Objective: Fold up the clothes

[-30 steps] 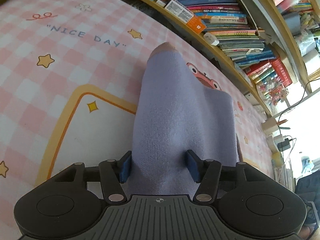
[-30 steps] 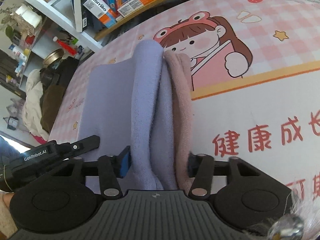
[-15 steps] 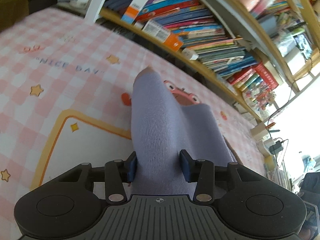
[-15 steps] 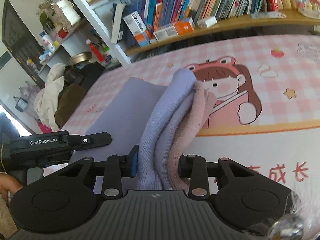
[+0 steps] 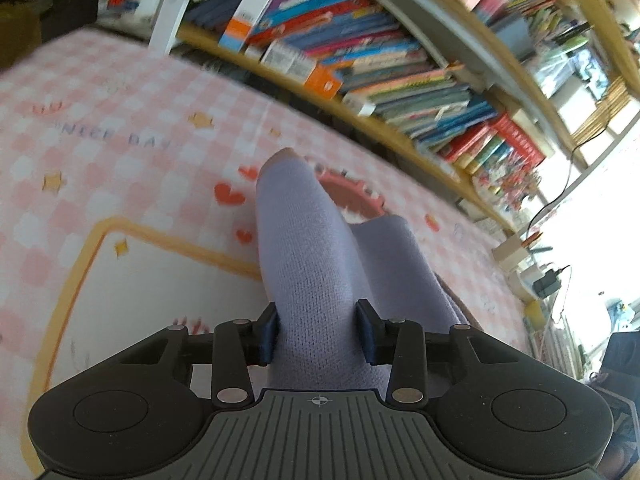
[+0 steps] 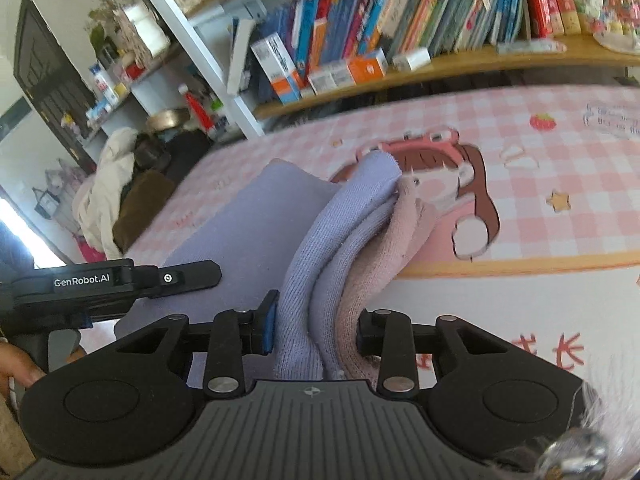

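A lavender knit garment [image 5: 316,280] with a dusty pink inner side hangs between both grippers above the pink checked cartoon mat [image 5: 120,184]. My left gripper [image 5: 316,330] is shut on a bunched lavender edge. My right gripper [image 6: 314,330] is shut on a thick fold of lavender and pink fabric [image 6: 352,240]. The rest of the garment [image 6: 248,232] spreads flat to the left in the right wrist view. The left gripper's body [image 6: 100,284] shows there at the left edge, beside the cloth.
A bookshelf full of books [image 5: 400,64] runs along the mat's far side and shows in the right wrist view [image 6: 400,28]. A pile of beige and brown clothes [image 6: 120,200] lies off the mat's far left corner. Cables and a charger [image 5: 548,280] sit at the right.
Both grippers have closed on the garment and lifted it. The views have tilted up, showing more of the bookshelf. The fabric now hangs clear of the mat near the jaws.
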Demonstrator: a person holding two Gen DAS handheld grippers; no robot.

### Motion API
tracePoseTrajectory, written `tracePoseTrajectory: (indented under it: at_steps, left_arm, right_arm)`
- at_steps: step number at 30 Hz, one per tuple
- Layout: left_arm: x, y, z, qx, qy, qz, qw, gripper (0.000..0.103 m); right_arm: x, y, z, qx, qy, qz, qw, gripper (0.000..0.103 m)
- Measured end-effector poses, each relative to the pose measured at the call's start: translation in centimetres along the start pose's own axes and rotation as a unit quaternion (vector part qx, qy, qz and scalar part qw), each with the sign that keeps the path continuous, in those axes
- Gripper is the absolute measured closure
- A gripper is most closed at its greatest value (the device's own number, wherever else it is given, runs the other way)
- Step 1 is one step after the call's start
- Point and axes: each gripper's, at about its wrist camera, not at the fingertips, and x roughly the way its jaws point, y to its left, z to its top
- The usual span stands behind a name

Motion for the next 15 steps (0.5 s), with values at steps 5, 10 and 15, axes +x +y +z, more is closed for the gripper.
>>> tracePoseTrajectory:
  at_steps: [5,10,15]
  left_arm:
    - [1.3,0.9,-1.0,-0.017,0.038,0.013,0.9990,0.063]
    - [2.2,1.7,-1.3,-0.025,0.060,0.018,0.9977,0.052]
    - [3.3,2.5,-0.7,-0.036,0.070,0.003,0.9969,0.044]
  right_arm:
    - [1.1,-1.2,-0.6,0.021,0.055,-0.028,0.998,0.067]
    - [2.0,-3.0,-0.8,0.075,0.089,-0.042,0.992,0.048]
    - [2.8,-3.8,-0.4,0.095,0.094,-0.028,0.991,0.045]
